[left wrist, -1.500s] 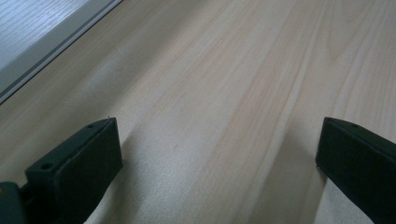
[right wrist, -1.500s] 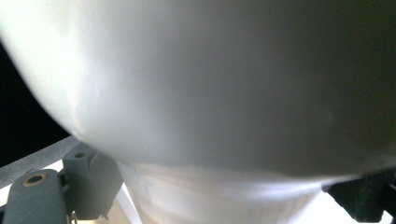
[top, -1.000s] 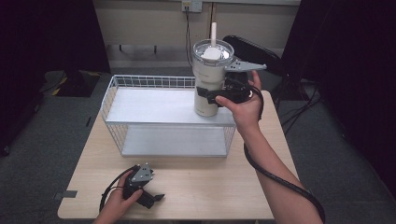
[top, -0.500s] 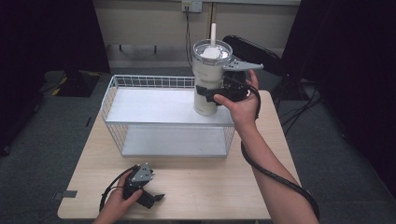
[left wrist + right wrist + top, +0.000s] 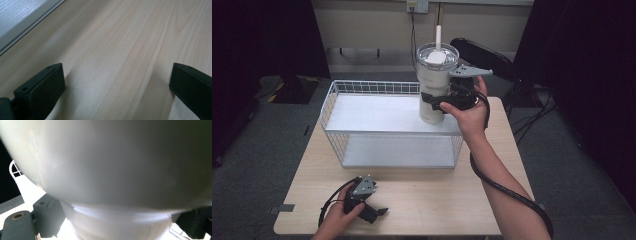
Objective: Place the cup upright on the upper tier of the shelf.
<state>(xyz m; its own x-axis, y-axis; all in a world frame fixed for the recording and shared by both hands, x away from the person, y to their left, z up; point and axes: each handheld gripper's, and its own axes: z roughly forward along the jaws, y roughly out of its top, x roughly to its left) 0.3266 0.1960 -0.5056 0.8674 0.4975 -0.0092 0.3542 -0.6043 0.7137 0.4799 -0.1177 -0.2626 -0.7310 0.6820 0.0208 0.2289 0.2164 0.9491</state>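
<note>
Above the white wire rack [image 5: 362,112], at its right rear corner, the right gripper [image 5: 437,102] is clamped on an upright cream tumbler [image 5: 435,80]; no lettering is legible; the left gripper [image 5: 374,212] rests apart on the surface [image 5: 442,200] before the rack

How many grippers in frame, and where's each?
2. The right gripper is clamped on the white tumbler at the right end of the wire rack's top shelf. The left gripper rests open on the table near its front left edge.
</note>
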